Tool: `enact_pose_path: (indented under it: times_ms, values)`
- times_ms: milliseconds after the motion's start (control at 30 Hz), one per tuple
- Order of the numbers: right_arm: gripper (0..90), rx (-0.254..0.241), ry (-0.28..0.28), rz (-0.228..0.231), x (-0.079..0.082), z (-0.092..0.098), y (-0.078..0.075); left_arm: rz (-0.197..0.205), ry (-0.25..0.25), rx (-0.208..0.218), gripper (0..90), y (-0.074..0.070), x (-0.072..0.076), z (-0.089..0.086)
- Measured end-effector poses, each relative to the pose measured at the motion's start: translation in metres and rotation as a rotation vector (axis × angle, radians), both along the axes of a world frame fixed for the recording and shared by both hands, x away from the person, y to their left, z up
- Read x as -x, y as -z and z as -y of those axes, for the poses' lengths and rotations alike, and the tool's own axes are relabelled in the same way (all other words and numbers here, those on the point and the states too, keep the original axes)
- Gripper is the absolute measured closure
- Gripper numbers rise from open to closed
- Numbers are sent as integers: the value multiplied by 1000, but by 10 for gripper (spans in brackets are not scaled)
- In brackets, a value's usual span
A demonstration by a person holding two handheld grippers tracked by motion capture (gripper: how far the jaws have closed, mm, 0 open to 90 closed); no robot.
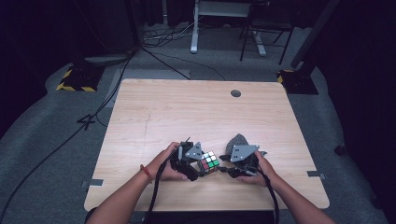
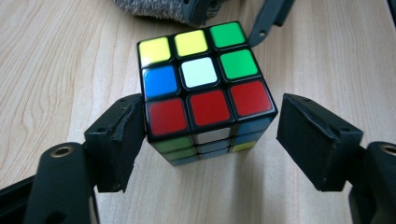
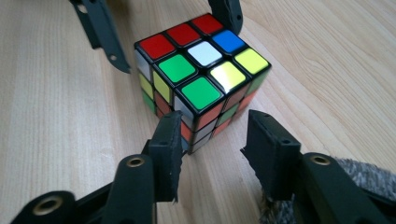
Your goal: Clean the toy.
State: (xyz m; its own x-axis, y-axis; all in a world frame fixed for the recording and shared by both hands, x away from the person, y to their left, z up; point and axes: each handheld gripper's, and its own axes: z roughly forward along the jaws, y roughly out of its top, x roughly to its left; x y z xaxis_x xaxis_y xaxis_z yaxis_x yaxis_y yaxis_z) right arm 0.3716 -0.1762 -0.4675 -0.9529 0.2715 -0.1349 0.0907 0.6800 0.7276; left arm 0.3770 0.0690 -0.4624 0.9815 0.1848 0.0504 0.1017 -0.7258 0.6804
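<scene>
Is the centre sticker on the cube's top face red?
No. In the left gripper view the cube's top centre sticker is white, with a row of three red stickers nearest the camera.

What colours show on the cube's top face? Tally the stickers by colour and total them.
Top face of the cube:
Red: 3
Yellow: 2
Green: 2
Blue: 1
White: 1
Total: 9
</scene>
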Motion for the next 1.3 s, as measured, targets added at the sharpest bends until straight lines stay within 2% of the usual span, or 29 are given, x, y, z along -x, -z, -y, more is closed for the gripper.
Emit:
enact_pose_path:
  times_ms: [133, 167, 267, 333, 433, 467, 500, 567, 633, 733, 800, 867, 933, 1100, 1300]
  values:
    - [583, -8, 29, 1, -2, 2, 0, -8, 15, 8, 267, -4, 2, -5]
    - [574, -16, 28, -5, -2, 2, 0, 18, 9, -7, 264, -4, 3, -6]
    - [558, -22, 24, -9, -2, 2, 1, 7, 8, 19, 229, -6, -3, -5]
    - [548, -26, 12, -7, -2, 1, 1, 22, 10, 25, 195, -7, -7, -1]
    - [542, -33, 16, -9, -2, 0, 0, 11, 27, 3, 164, -6, -13, 6]
    - [542, -34, 17, -11, -2, 0, 0, -6, 41, 9, 158, -5, -16, 7]
    - [540, -33, 21, -10, -2, 0, 1, -24, 49, 11, 161, -4, -18, 9]
    - [536, -36, 21, -15, -2, 1, 2, -28, 61, -4, 160, -1, -21, 12]
    - [535, -31, 24, -15, -2, 1, 2, -50, 77, -11, 186, 2, -22, 12]
    - [533, -32, 26, -16, -2, 1, 2, -51, 72, -23, 209, 5, -21, 12]
    - [531, -32, 22, -17, -2, 1, 2, -44, 75, -19, 230, 5, -21, 11]
    - [531, -31, 24, -16, -2, 1, 2, -53, 73, -9, 236, 5, -21, 10]
    - [528, -33, 25, -18, -2, 1, 2, -40, 76, -13, 242, 5, -20, 9]
    - [520, -34, 27, -18, -3, 1, 2, -47, 74, 1, 244, 6, -20, 8]
    - [515, -57, 28, -22, -2, 2, 1, -34, 78, -6, 231, 7, -18, 9]
